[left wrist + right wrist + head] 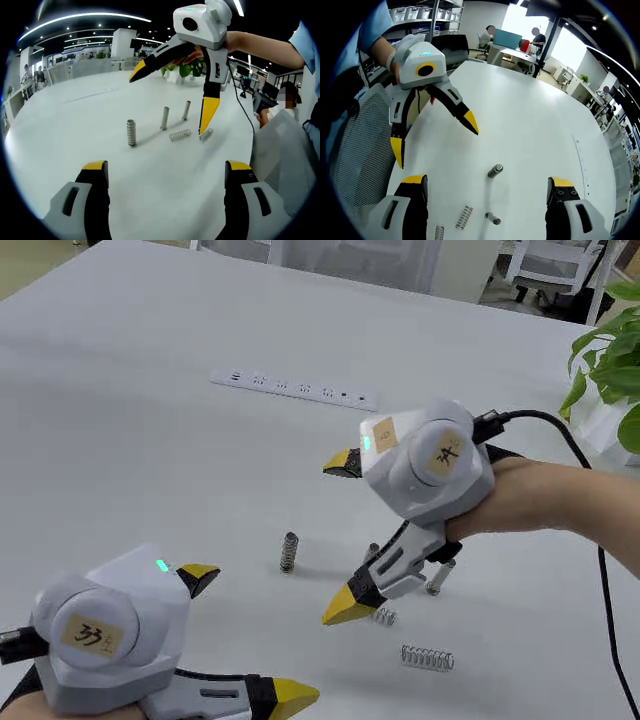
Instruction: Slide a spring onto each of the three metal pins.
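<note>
Springs (427, 657) and metal pins (437, 580) were on a wide white table (120, 440), and its top looked smooth and matte.

In the head view I saw the right gripper (347, 535) above the pins. It had a rounded white plastic body, black arms and pointed yellow tips. Its jaws were spread very wide and held nothing. The lower tip was just beside the short loose spring (385, 616), and I could not tell whether it touched.

The left gripper (245, 637) was at the near edge of that view. It had the same shape, and its jaws were also wide apart and empty. It was well apart from the pins.

A long, flat white power strip (295, 388) lay farther back on the table, well apart from the other things.

The sleeved pin (289, 552) stood upright with a coil around it, so its surface looked ribbed. In the left gripper view, one bare pin (164, 118) and the other bare pin (186, 110) stood upright to the right of it. Both were smooth grey cylinders.

The longer loose spring (180, 135), a thin wire coil, lay on its side near the bare pins. The short one lay just beside it.
</note>
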Action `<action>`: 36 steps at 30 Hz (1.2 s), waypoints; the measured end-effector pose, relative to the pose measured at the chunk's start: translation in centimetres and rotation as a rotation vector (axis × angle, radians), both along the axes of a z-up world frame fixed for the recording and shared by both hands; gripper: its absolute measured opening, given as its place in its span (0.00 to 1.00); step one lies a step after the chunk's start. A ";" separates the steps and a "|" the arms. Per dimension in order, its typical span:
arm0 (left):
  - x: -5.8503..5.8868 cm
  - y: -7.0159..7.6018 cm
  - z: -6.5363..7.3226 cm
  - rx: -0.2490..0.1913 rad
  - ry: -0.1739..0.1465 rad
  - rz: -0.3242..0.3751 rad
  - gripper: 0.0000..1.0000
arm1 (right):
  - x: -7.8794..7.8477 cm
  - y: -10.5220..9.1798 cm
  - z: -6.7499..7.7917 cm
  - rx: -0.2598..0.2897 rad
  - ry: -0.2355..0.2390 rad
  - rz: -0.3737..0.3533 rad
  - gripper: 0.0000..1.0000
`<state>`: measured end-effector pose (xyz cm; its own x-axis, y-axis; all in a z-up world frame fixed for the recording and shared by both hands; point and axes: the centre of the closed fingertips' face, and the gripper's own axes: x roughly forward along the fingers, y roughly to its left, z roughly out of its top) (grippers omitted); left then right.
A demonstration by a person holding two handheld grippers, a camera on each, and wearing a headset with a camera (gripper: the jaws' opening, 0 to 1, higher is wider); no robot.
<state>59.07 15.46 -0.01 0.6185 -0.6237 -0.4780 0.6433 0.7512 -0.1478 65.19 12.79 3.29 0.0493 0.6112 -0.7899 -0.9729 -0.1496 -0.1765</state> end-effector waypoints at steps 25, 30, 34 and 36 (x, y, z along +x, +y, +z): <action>1.6 -2.2 0.4 0.040 -0.009 -0.085 0.95 | -0.1 -9.4 0.5 0.140 0.036 -0.294 0.99; 1.9 -2.4 0.3 0.051 -0.010 -0.102 0.95 | -0.2 -11.8 0.1 0.169 0.052 -0.373 0.99; 2.0 -2.5 0.3 0.055 -0.009 -0.109 0.95 | -0.6 -13.7 -0.4 0.181 0.065 -0.433 0.99; 2.1 -2.4 0.2 0.056 -0.008 -0.110 0.95 | -0.9 -14.5 -0.7 0.185 0.075 -0.461 0.99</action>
